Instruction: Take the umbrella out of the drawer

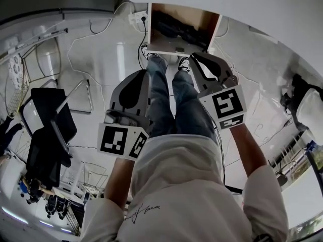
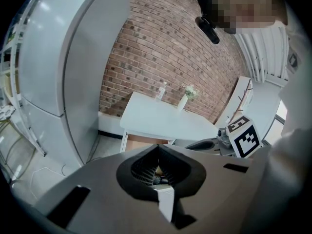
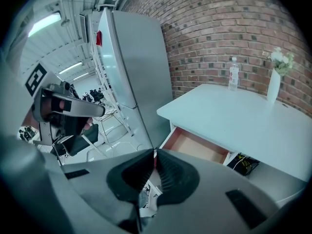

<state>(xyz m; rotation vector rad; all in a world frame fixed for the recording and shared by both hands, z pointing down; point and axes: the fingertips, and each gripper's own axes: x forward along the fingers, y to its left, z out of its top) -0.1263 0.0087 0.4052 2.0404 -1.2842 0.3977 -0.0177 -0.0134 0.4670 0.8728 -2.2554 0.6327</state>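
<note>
In the head view the drawer (image 1: 209, 30) under the white table stands pulled open in front of my feet. A dark, folded thing, the umbrella (image 1: 176, 28), lies inside it. My left gripper (image 1: 143, 74) hangs shut and empty above my left leg, short of the drawer. My right gripper (image 1: 195, 57) is also shut and empty, its tip close to the drawer's front edge. The right gripper view looks into the drawer's (image 3: 195, 146) tan inside past the shut gripper (image 3: 155, 153); the umbrella does not show there. In the left gripper view the shut gripper (image 2: 157, 148) hides most of the drawer (image 2: 144, 141).
The white table (image 1: 252, 14) carries a bottle (image 3: 234, 74) and a vase (image 3: 274, 80) against the brick wall. A tall grey cabinet (image 3: 131, 67) stands left of the table. A black chair (image 1: 50, 135) is at my left. Cables and a power strip (image 1: 137, 18) lie on the floor.
</note>
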